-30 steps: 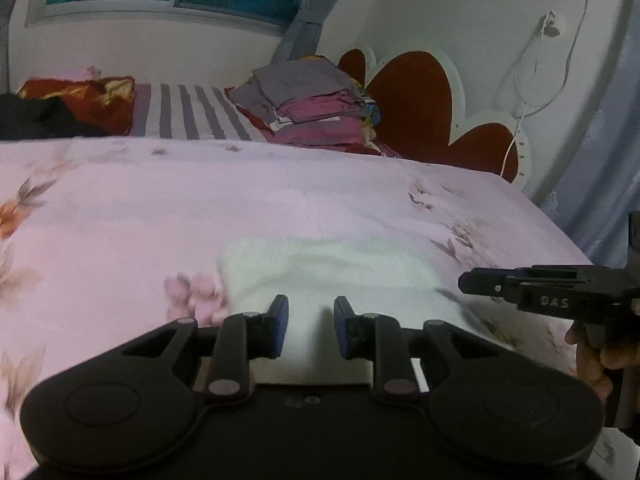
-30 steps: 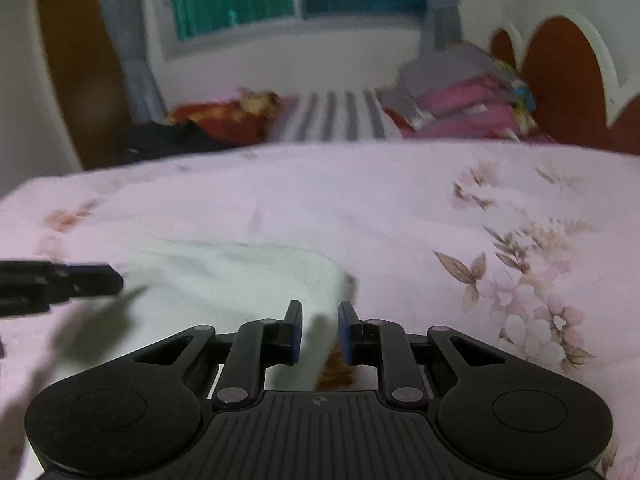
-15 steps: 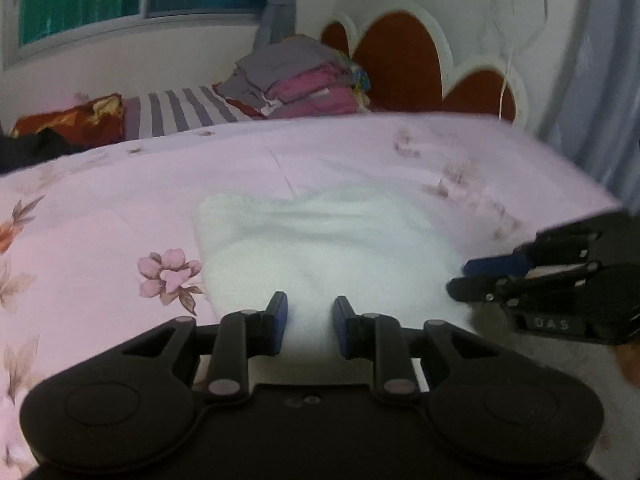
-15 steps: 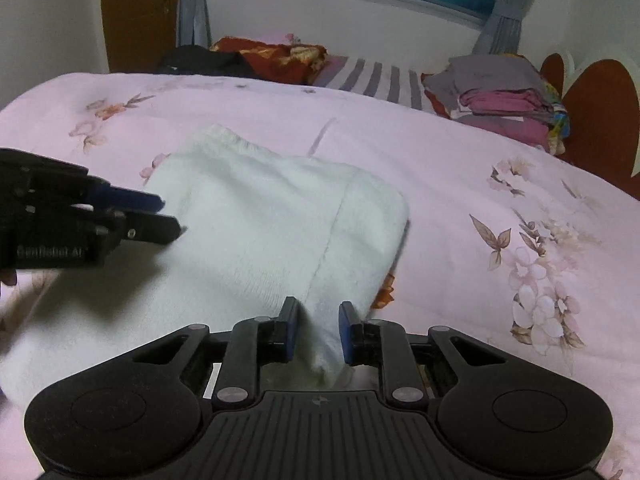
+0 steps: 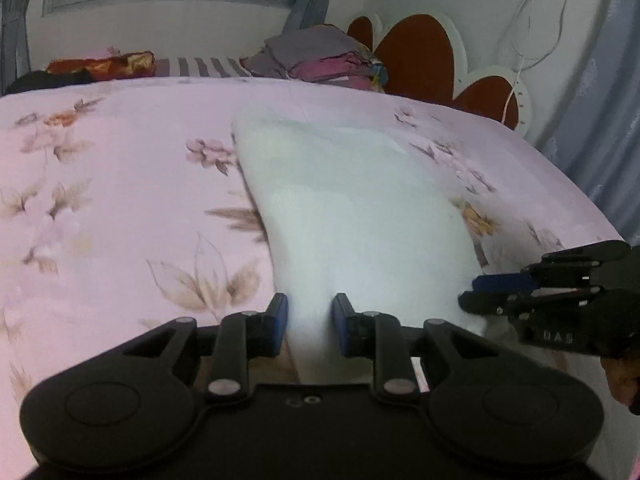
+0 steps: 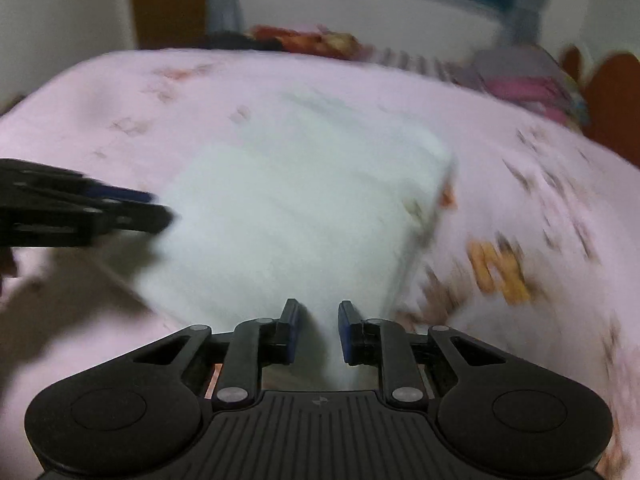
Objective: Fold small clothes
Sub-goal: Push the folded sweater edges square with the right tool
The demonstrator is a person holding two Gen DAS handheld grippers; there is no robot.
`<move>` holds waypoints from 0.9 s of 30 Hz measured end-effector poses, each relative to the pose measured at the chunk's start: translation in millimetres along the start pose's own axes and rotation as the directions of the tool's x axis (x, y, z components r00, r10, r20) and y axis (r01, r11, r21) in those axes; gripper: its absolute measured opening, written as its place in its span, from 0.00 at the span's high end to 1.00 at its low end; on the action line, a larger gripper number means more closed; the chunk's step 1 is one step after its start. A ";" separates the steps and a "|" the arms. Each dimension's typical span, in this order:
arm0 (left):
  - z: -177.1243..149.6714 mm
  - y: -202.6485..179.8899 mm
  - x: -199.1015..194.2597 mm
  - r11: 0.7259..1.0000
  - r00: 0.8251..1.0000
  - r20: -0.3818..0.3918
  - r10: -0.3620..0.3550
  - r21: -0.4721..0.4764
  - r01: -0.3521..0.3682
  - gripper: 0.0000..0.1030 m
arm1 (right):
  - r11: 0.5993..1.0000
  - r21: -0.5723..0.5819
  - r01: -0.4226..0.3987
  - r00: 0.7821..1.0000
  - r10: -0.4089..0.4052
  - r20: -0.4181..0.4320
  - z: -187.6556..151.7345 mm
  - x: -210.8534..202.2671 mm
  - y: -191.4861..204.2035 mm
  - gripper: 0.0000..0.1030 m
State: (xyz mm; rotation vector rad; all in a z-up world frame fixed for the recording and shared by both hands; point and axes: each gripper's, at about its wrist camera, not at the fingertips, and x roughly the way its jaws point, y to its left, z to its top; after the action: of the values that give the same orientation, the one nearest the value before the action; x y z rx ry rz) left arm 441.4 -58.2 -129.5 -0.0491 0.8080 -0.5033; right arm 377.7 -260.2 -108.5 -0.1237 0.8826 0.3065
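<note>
A white fluffy garment [image 5: 352,216] lies on the pink floral bedsheet [image 5: 120,184], stretching away from me; it also shows in the right wrist view [image 6: 296,216]. My left gripper [image 5: 309,326] has its jaws slightly apart with the garment's near edge between them. My right gripper [image 6: 317,330] likewise has the garment's near edge between its jaws. The right gripper shows at the right of the left wrist view [image 5: 472,292], and the left gripper at the left of the right wrist view [image 6: 156,206]. The right wrist view is blurred.
A stack of folded clothes [image 5: 320,56] sits at the far end of the bed by the red and white headboard [image 5: 420,52]. Striped and patterned pillows [image 5: 200,67] lie along the far edge. A cable [image 5: 520,40] hangs on the wall.
Both grippers have dropped to the garment's near edge, which now lies between their jaws. The garment looks longer and more stretched out than before.
</note>
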 end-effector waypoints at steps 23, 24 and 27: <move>31.9 12.7 -14.6 0.999 0.993 0.114 0.043 -0.031 -0.040 0.26 | 0.988 0.129 0.087 0.977 -0.110 0.184 19.3 -44.4 32.5 0.81; 39.0 16.6 -9.8 0.998 0.992 0.118 0.053 -0.044 -0.048 0.27 | 0.986 0.143 0.087 0.974 -0.115 0.195 27.6 -39.3 28.5 0.81; 52.1 30.1 7.3 0.992 0.991 0.108 0.079 -0.104 -0.067 0.31 | 0.981 0.178 0.080 0.971 -0.117 0.210 48.9 -24.7 12.2 0.81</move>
State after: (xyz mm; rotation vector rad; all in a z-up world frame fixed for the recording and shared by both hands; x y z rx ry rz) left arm 494.6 -42.6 -105.1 -0.1385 0.7225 -0.3872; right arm 395.4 -242.5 -58.2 0.0228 0.6764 0.1475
